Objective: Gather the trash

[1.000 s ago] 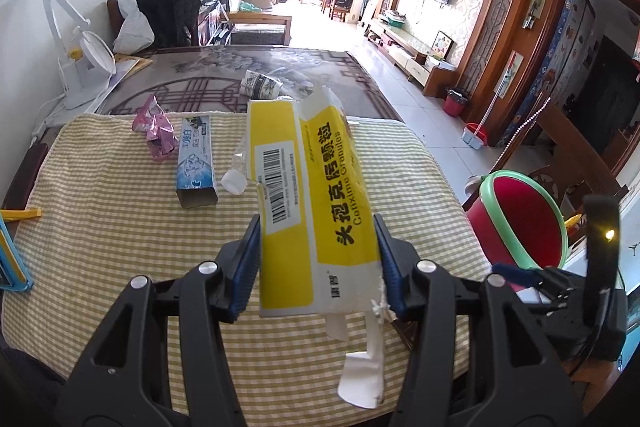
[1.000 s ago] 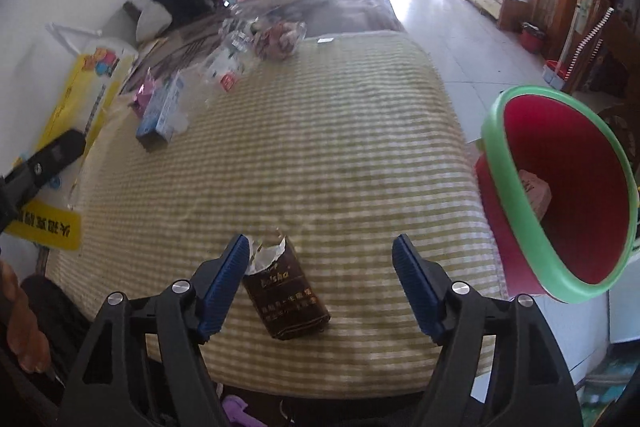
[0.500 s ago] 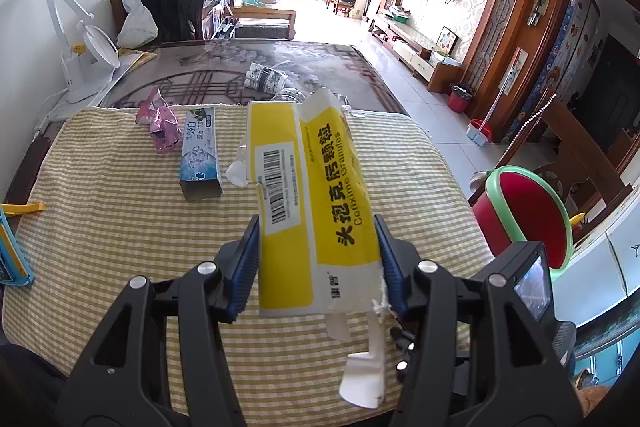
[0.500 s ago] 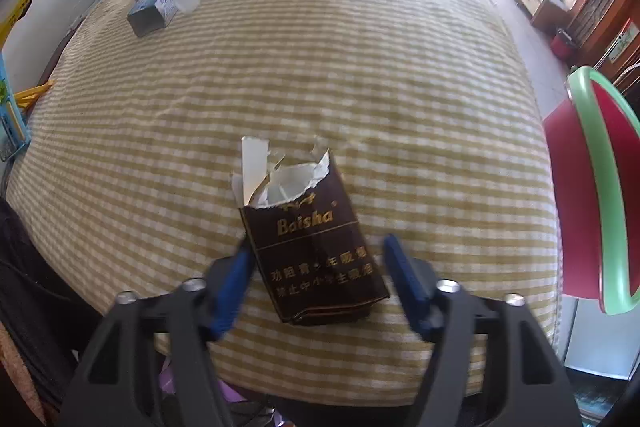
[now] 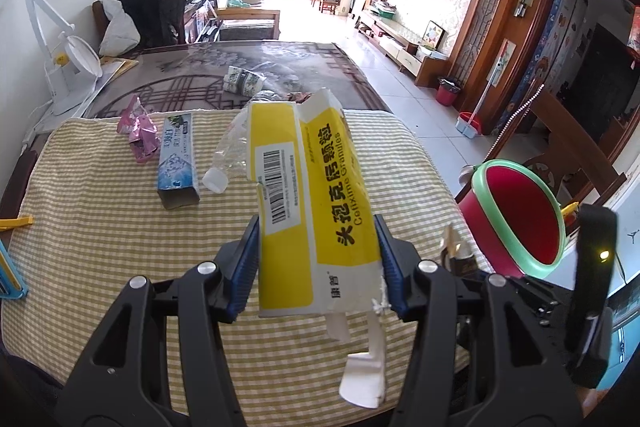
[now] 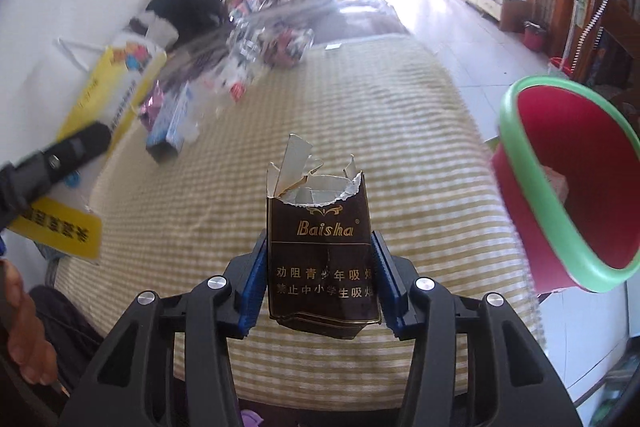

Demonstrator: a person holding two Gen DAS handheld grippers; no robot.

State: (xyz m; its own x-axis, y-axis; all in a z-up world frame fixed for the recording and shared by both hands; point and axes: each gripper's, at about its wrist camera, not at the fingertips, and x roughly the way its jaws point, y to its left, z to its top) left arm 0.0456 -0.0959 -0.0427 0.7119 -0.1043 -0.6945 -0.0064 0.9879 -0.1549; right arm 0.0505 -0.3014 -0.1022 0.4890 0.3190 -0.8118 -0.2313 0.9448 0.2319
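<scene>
Jaws closing on brown cigarette pack (image 6: 323, 259)

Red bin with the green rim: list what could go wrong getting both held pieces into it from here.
1. The right gripper is closing on the torn brown cigarette pack; the soft pack may crumple and slip.
2. The red bin stands off the table's edge, tilted; a short drop could land on the floor.
3. The left gripper holds the yellow medicine box by its lower end, torn flaps dangling; they may snag the rim.
</scene>
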